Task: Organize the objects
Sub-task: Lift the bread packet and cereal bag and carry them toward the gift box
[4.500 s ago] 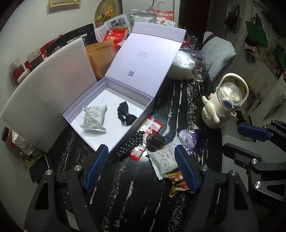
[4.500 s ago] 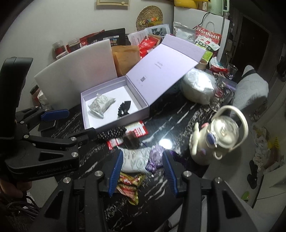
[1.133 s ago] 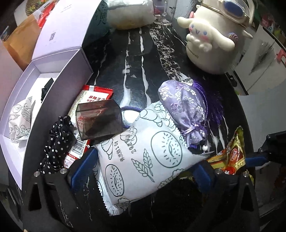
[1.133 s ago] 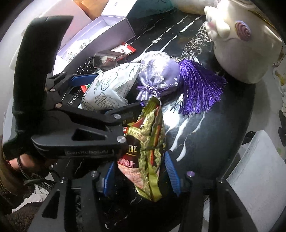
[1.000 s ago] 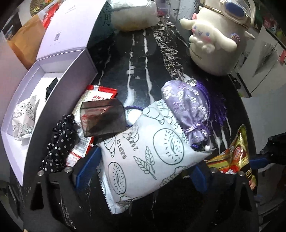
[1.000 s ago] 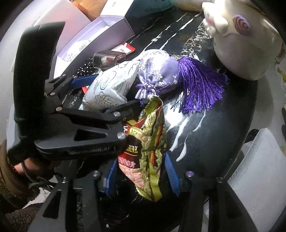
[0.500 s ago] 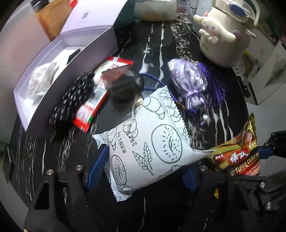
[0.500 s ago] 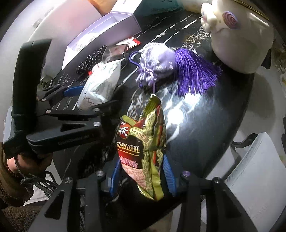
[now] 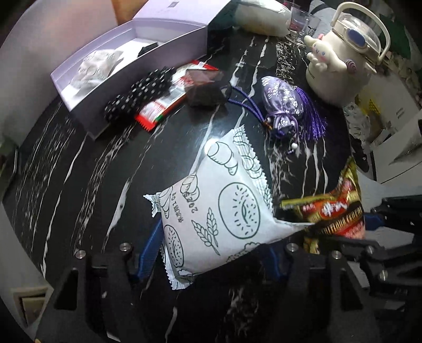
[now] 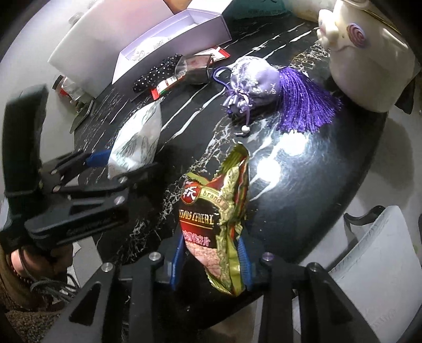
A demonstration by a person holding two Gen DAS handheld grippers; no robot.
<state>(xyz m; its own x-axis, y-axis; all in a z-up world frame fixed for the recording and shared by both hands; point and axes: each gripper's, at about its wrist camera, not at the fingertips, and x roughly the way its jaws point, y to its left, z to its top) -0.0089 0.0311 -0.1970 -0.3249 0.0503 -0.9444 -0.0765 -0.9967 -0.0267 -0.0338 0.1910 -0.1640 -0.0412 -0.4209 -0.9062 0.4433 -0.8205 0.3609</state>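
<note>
My left gripper (image 9: 211, 253) has a white bread-print packet (image 9: 224, 211) between its blue pads. The jaws are closing on it and it is held away from the pile. The right wrist view shows that packet (image 10: 139, 139) hanging above the black marble table (image 10: 290, 184). My right gripper (image 10: 211, 261) is closing on a red and gold cereal packet (image 10: 211, 205) and carries it upright. The open lavender box (image 9: 105, 87) at the far left holds another white packet (image 9: 97, 66).
A purple tasselled sachet (image 9: 284, 100), a dark see-through cup (image 9: 205, 89), a red packet (image 9: 163, 103) and a polka-dot scrunchie (image 9: 137, 92) lie beside the box. A cream character kettle (image 9: 340, 66), a glass (image 9: 300, 26) and a white bag (image 9: 263, 15) stand behind.
Both grippers tightened on their packets and pulled them out of the pile. The left one drew the white packet back, away from the sachet and the cup. The right gripper barely moved.
</note>
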